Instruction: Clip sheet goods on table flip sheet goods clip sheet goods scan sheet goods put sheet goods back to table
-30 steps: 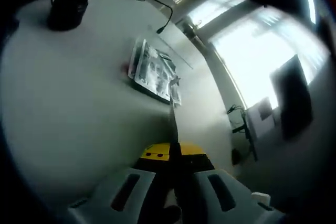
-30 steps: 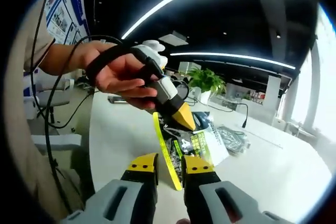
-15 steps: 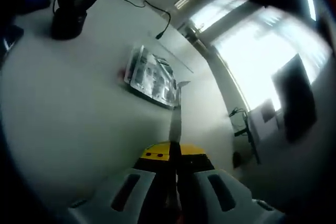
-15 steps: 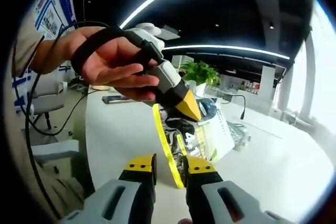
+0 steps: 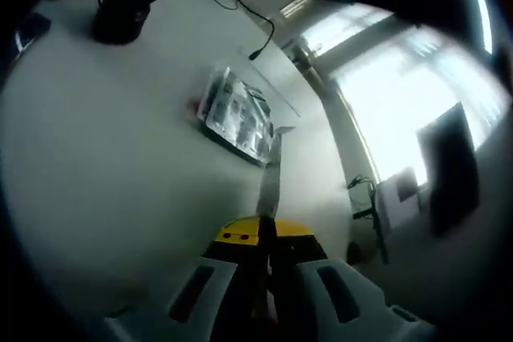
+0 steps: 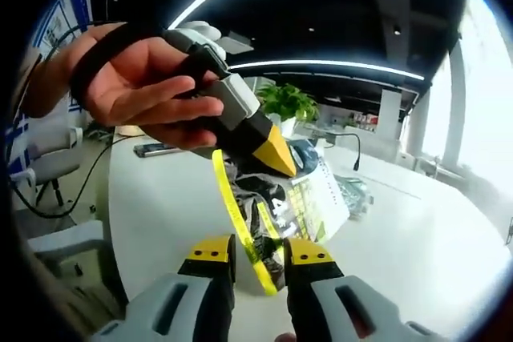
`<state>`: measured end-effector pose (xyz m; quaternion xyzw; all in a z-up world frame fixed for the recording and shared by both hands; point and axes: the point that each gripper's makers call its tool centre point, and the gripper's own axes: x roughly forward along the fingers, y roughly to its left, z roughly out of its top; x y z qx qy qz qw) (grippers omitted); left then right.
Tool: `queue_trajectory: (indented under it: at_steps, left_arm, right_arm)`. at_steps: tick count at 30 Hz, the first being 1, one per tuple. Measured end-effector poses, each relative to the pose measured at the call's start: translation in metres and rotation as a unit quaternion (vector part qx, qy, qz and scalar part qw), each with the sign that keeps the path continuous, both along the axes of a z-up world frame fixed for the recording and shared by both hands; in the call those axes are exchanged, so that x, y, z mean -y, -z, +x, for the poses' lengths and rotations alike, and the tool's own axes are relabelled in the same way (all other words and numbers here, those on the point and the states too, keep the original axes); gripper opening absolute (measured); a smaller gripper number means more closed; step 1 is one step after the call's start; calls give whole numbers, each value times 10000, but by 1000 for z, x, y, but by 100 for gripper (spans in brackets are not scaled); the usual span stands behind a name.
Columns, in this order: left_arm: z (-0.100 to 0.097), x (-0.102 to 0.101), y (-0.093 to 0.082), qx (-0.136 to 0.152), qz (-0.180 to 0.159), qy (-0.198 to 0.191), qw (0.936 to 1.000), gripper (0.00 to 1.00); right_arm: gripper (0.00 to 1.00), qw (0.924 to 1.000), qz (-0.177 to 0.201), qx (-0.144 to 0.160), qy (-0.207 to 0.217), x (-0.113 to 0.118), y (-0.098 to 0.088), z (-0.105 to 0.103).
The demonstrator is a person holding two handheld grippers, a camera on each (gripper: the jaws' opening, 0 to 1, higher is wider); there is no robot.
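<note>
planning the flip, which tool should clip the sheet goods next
Probably right: the right tool stands open astride the lower edge of the sheet goods, while the left tool holds the top.

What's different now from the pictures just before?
Little changed. In the right gripper view, the hand with the left gripper has come closer. The sheet pack stays pinched by it, with its yellow edge between the right gripper's fingers. The stack on the table stayed put.
</note>
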<state>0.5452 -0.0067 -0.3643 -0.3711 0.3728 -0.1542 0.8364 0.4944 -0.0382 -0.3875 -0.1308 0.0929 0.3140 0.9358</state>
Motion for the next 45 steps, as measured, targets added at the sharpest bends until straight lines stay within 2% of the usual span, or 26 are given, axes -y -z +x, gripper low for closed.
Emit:
queue_trajectory:
  at_steps: [5,12,15,21,31,37,45]
  left_arm:
    - [-2,-2,1,-40,-105,-147,9998,0]
    - [-3,-2,1,-43,-205,-292,9994,0]
    - [-4,-2,-1,-21,-225,-325,9992,0]
    - [-7,-4,1,-113,-347,-488,9981,0]
    - [-11,0,-2,-58,-381,-455,9982,0]
    - [-11,3,-1,-23,-327,-324,9989,0]
    - [-9,4,-3,193,-121,-111,9997,0]
  right_arm:
    - [21,9998,-124,88,115,-3,0,1]
    - [22,9969,-584,413,325,-9,-1,2]
    - [21,9960,-660,469,386,-10,-2,2]
    - [21,9896,-1106,698,604,-12,2,1]
    - [11,9876,-1102,773,809,-6,-2,2]
    - [0,9875,-1024,782,911,-2,-3,3]
    - [0,9909,-707,653,945,1,-4,5]
